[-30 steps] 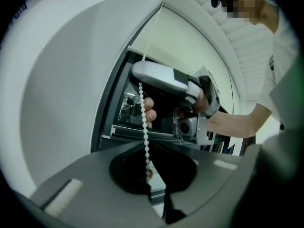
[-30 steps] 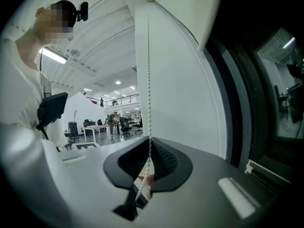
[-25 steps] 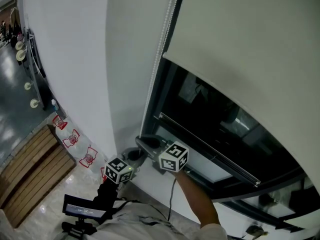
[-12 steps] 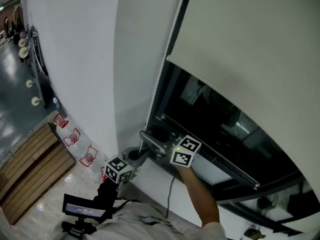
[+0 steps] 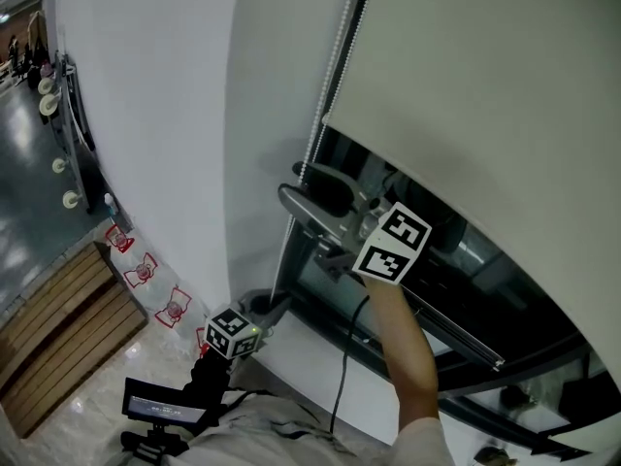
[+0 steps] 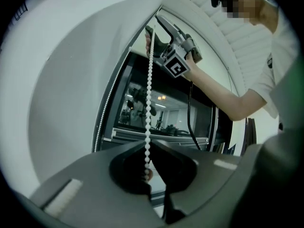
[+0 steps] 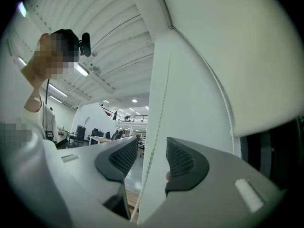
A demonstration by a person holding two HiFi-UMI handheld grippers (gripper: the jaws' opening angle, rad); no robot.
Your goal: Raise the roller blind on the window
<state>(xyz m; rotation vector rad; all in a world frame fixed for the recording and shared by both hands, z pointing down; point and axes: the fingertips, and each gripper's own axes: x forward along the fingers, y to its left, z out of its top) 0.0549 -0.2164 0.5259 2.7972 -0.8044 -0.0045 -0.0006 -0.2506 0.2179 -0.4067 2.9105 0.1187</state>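
Note:
The pale roller blind (image 5: pixel 485 95) hangs part-way down over the dark window. Its white bead chain (image 5: pixel 330 76) runs down the window's left edge. Low by the sill, my left gripper (image 5: pixel 257 304) is shut on the chain; in the left gripper view (image 6: pixel 147 167) the chain (image 6: pixel 149 103) rises taut from its jaws. My right gripper (image 5: pixel 303 184) is higher, near the blind's lower corner. Its jaws have just been opening and stand open (image 7: pixel 151 160). The chain (image 7: pixel 159 113) passes between the pads without being pressed.
A white wall (image 5: pixel 165 115) curves along the left. The window frame and sill (image 5: pixel 408 343) run below the glass. A wooden slatted platform (image 5: pixel 58 338) and red-marked items (image 5: pixel 141 270) lie on the floor below. A cable hangs from the right gripper.
The right gripper has risen along the chain from beside the left gripper to near the blind's lower corner, and its jaws have opened. The left gripper has stayed put, shut on the chain.

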